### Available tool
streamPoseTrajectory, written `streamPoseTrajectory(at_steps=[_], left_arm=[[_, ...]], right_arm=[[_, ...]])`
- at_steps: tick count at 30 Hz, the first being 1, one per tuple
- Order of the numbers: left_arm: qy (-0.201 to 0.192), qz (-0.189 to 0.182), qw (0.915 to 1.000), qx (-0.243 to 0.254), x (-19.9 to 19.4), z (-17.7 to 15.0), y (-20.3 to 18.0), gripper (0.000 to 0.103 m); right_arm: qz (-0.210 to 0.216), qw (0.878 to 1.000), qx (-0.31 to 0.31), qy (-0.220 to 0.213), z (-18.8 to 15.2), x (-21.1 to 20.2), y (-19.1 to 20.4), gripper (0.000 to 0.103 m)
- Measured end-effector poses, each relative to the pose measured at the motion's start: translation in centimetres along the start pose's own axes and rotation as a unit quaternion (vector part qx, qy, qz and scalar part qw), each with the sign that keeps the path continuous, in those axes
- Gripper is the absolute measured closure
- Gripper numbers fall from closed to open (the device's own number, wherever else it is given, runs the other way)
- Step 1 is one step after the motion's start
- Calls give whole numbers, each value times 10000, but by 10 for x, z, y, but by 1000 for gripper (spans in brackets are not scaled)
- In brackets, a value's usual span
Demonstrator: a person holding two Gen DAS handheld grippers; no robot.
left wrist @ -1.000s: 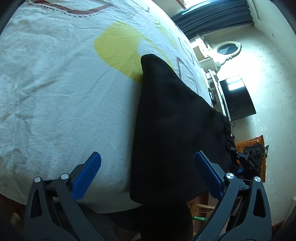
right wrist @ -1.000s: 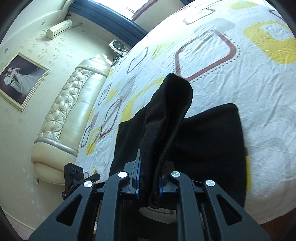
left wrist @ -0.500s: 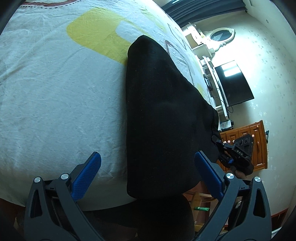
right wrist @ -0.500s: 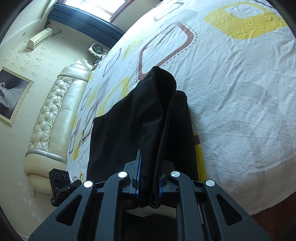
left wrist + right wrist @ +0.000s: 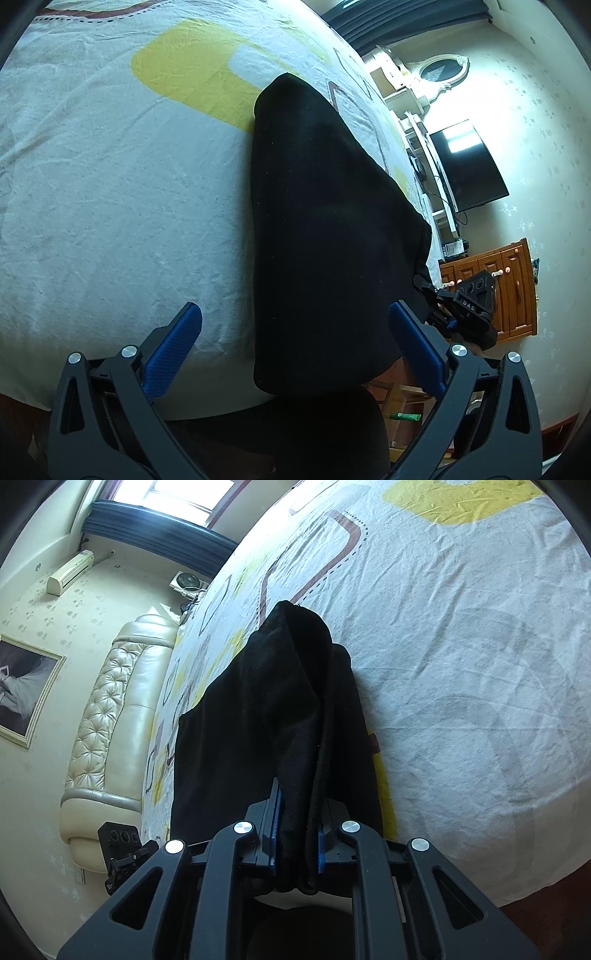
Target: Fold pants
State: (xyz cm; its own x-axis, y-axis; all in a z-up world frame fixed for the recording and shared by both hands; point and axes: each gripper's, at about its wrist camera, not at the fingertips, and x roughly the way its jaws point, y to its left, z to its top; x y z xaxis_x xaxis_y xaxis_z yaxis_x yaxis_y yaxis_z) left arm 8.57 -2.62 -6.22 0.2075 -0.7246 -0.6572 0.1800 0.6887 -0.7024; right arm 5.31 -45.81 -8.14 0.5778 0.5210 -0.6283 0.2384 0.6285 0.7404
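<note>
The black pants [image 5: 325,236] lie folded on the patterned bed sheet [image 5: 110,177], reaching to the bed's near edge. My left gripper [image 5: 295,343] is open, its blue pads [image 5: 173,347] astride the near end of the pants without touching them. My right gripper [image 5: 297,842] is shut on a bunched edge of the pants [image 5: 291,709] and holds that edge lifted above the rest of the cloth. The right gripper also shows in the left wrist view [image 5: 461,306] at the pants' right side.
A padded cream headboard [image 5: 110,716] stands beyond the bed in the right wrist view. A TV [image 5: 465,166] and a wooden cabinet [image 5: 495,288] stand by the wall to the right of the bed. The sheet [image 5: 461,664] spreads to the right of the pants.
My right gripper has carried the lifted pants edge across, so the cloth is narrower and more doubled over. My left gripper has stayed open by the near end.
</note>
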Motion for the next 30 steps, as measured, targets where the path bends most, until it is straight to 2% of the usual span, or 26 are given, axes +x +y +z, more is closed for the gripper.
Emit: streamPoseTrajectory(at_steps=[4, 7, 8, 9, 11, 15, 19, 26, 30], left_arm=[[-18, -47, 10000, -19, 0, 1, -4, 2], [-38, -128, 9999, -94, -2, 2, 0, 2], [-61, -167, 9998, -124, -2, 2, 1, 3], [-82, -206, 9996, -156, -3, 2, 2, 3], [-79, -267, 9994, -208, -2, 2, 4, 3], [15, -414, 9987, -297, 4, -1, 6, 3], [230, -530, 9974, -436, 15, -5, 9, 3], [191, -656, 9951, -722, 19, -7, 19, 3], [196, -549, 9962, -651, 17, -7, 15, 3]], right_arm=[[72, 9999, 103, -21, 2, -4, -6, 85], [32, 9996, 212, -184, 5, -18, -12, 72], [8, 9994, 258, -250, 5, -24, -15, 54], [-122, 9990, 294, -324, 5, -30, -18, 28], [-230, 9982, 411, -381, 1, -37, -26, 27], [701, 9930, 925, -214, -11, -33, -46, 27], [1198, 9854, 1207, 112, -21, -17, -50, 26], [936, 9901, 1000, 309, -29, -6, -41, 23], [787, 9928, 834, 347, -31, -3, -38, 23]])
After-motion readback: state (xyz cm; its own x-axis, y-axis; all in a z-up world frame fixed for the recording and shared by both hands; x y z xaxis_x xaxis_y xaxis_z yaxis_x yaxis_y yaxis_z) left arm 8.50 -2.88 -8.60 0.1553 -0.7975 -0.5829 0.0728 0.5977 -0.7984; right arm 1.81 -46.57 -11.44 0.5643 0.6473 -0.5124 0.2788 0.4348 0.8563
